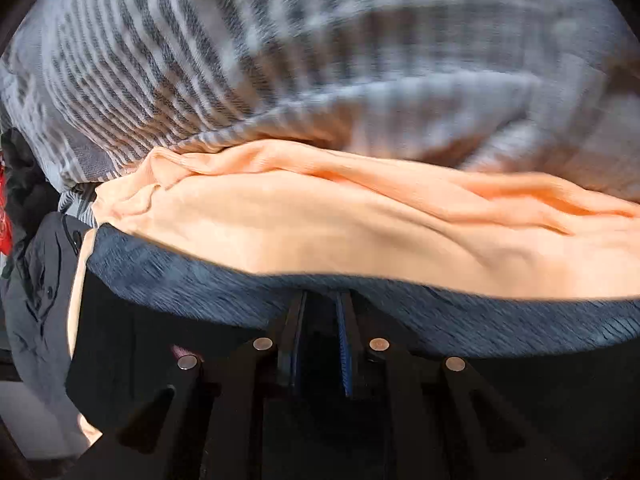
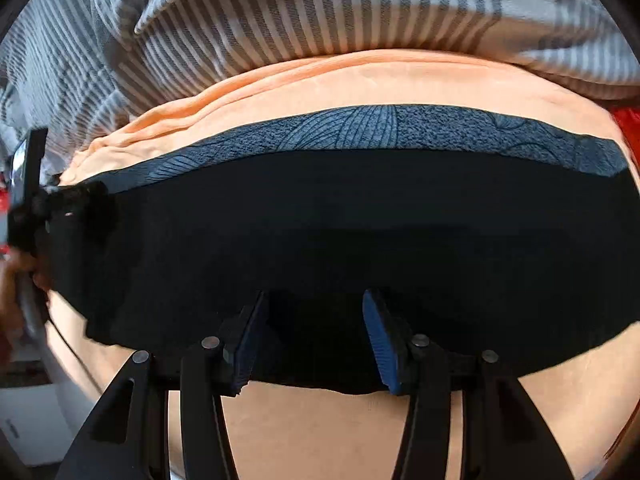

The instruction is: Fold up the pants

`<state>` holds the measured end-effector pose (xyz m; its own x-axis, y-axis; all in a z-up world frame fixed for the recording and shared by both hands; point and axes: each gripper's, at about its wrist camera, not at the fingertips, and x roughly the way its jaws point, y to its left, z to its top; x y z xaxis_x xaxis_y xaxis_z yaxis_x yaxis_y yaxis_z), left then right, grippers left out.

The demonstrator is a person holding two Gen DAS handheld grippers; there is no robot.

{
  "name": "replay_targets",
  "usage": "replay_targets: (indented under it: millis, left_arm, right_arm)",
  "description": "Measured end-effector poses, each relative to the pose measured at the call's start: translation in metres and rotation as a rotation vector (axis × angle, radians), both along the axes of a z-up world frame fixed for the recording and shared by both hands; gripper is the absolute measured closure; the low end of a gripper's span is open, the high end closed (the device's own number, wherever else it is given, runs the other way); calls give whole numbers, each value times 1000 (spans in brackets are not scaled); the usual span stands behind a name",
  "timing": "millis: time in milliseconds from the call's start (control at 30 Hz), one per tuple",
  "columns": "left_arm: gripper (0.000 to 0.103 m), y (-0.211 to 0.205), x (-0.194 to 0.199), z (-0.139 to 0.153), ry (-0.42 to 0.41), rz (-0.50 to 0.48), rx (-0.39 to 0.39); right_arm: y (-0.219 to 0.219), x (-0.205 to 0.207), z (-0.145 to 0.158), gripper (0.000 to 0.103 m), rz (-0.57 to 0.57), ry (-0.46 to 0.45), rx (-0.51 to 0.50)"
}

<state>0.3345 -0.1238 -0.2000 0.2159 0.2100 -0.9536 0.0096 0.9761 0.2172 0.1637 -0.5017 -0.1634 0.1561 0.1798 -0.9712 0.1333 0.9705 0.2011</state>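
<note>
The black pants point(image 2: 320, 220) lie stretched in a wide band across a blue patterned cloth point(image 2: 400, 128) on a peach sheet point(image 2: 280, 92). My right gripper point(image 2: 313, 300) stands open over the pants' near edge; its blue pads point(image 2: 380, 332) touch no fabric. At the far left, my left gripper point(image 2: 28, 200) holds the bunched end of the pants, with a hand point(image 2: 12, 280) behind it. In the left wrist view, the left gripper point(image 1: 320, 300) has its fingers nearly together on black pants fabric point(image 1: 140, 340), above the blue cloth point(image 1: 480, 320).
A grey-and-white striped blanket point(image 2: 320, 8) is heaped behind the peach sheet point(image 1: 320, 220) and shows blurred in the left wrist view point(image 1: 160, 60). A grey garment point(image 1: 36, 300) and something red point(image 1: 4, 216) lie at the left; red cloth point(image 2: 628, 128) also shows at the right.
</note>
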Motion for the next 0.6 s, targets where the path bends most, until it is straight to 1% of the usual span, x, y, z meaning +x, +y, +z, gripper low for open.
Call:
replay_targets:
  millis: [67,100,133,200,233,300,333,367,400,433,467,500,533,600]
  left_arm:
    - [87,20,6,12,-5,33,-65]
    - [87,28,3,19,-11,22,-67]
    - [87,35,-3,28,-15,1,-61]
    - [87,56,-22,40,-14,-33,-44]
    - [87,70,-38,45,-9,-39,-38]
    - [87,96,-60,37,16,-30,-15]
    - [84,106,-69,29,35,-21,2]
    - [69,119,-78,19,39,-9,9]
    - [69,124,-84,21,-28,-18,-22]
    - [69,125,-89,21,-53,-37,-25]
    - [69,122,-90,21,-60,-55,-6]
    - [69,117,-90,21,-61,-70,14]
    - [69,115,-93,19,-61,-82,32]
    - [69,101,-83,21,-57,-89,37]
  right_arm:
    - [4,-4,4,50,-21,18,-27]
    - [8,-4,7,49,-36,31,-40]
    - [11,-3,14,49,-52,40,-39]
    - [25,-2,26,49,-57,18,-7]
    - [39,-2,32,49,-45,3,-4]
    - [75,1,34,48,3,-7,10]
    - [87,1,31,47,22,-6,15]
    - [103,3,24,46,43,5,12]
    - [118,4,13,44,61,31,0]
    - [125,3,5,42,69,50,-17]
    - [132,2,-3,42,75,58,-62]
    - [136,1,-1,37,85,36,-88]
    - [139,3,-1,34,89,37,-89]
    - [140,2,4,34,81,50,-72]
